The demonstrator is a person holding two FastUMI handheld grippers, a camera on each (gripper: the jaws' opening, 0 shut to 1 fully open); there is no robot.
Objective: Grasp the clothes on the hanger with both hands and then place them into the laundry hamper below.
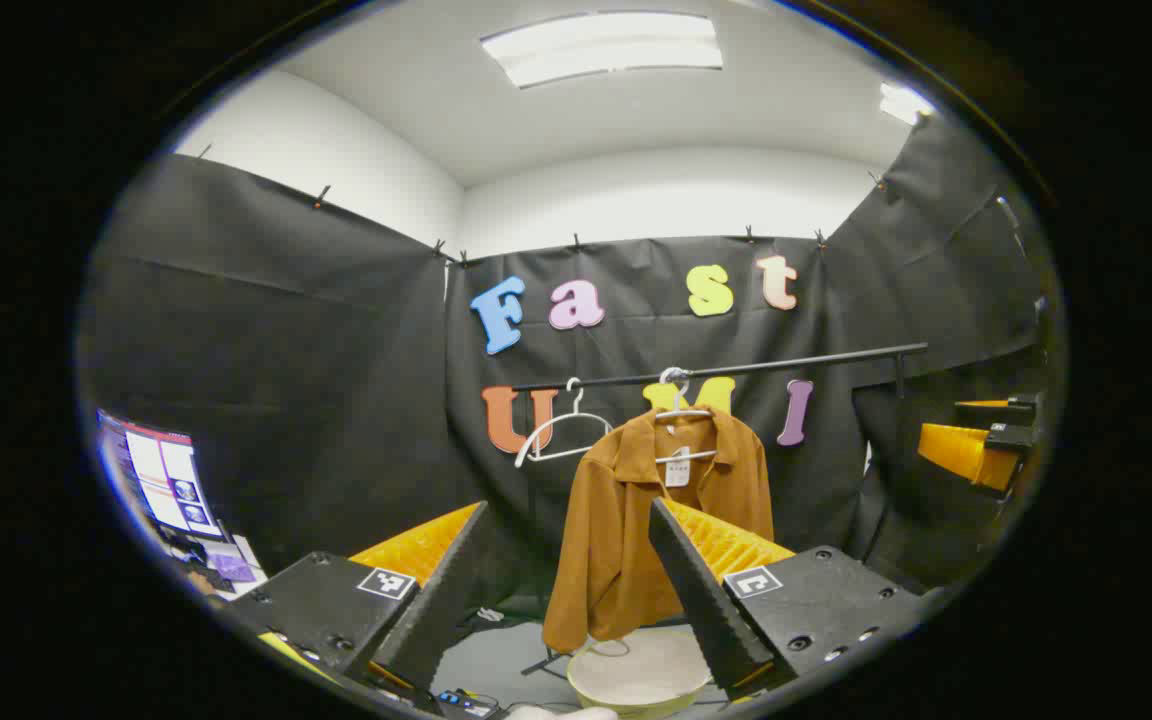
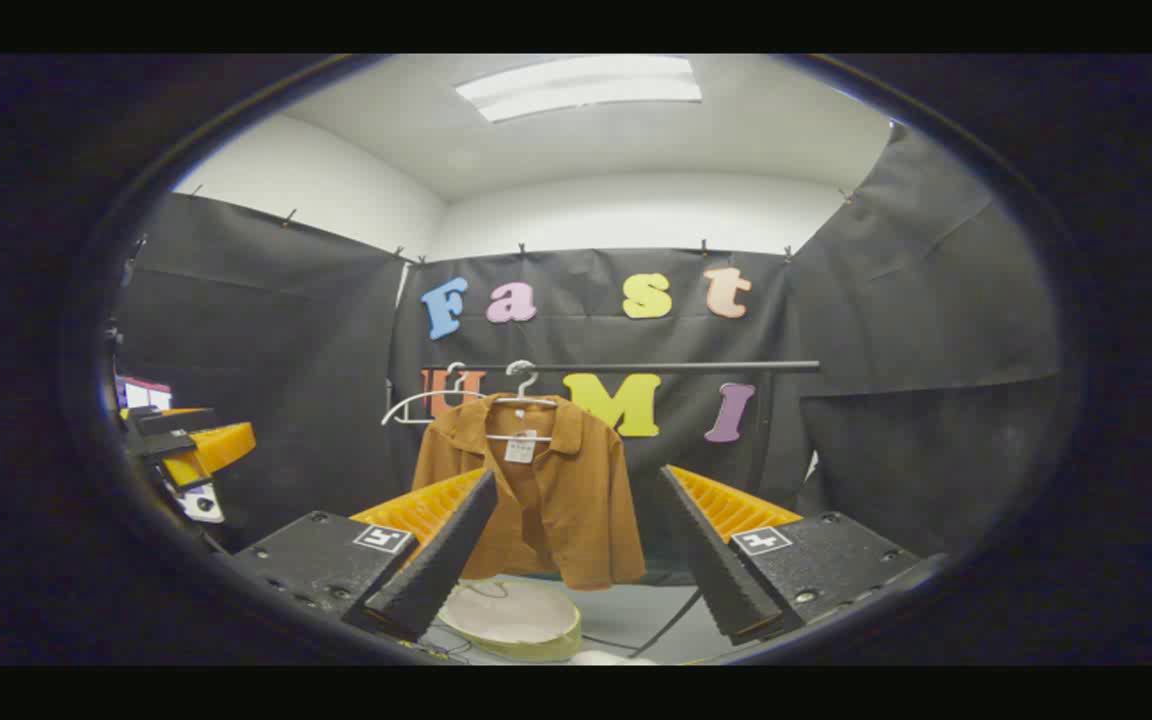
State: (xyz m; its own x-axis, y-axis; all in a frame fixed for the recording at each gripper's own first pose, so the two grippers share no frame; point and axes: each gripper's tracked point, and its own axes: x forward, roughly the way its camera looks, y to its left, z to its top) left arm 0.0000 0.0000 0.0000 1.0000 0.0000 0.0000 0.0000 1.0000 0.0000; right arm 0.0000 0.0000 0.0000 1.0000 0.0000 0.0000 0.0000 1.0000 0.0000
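Shirt (image 1: 651, 520) hanging on a hanger (image 1: 681, 410) from the rail (image 1: 736, 368), hamper (image 1: 636, 675) on the floor below. Left gripper (image 1: 576, 580) and right gripper (image 2: 576, 560) both spread wide, empty, well short of the cloth. Likely risks: pinching one layer only, snagging the hanger, dropping past the rim.

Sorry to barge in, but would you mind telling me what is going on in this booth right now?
A person holds a two-finger gripper in each hand, facing a brown shirt on a white hanger on a black rail. The left gripper and right gripper are both open and short of the shirt, touching nothing. An empty hanger hangs beside it. The pale round hamper waits on the floor below.
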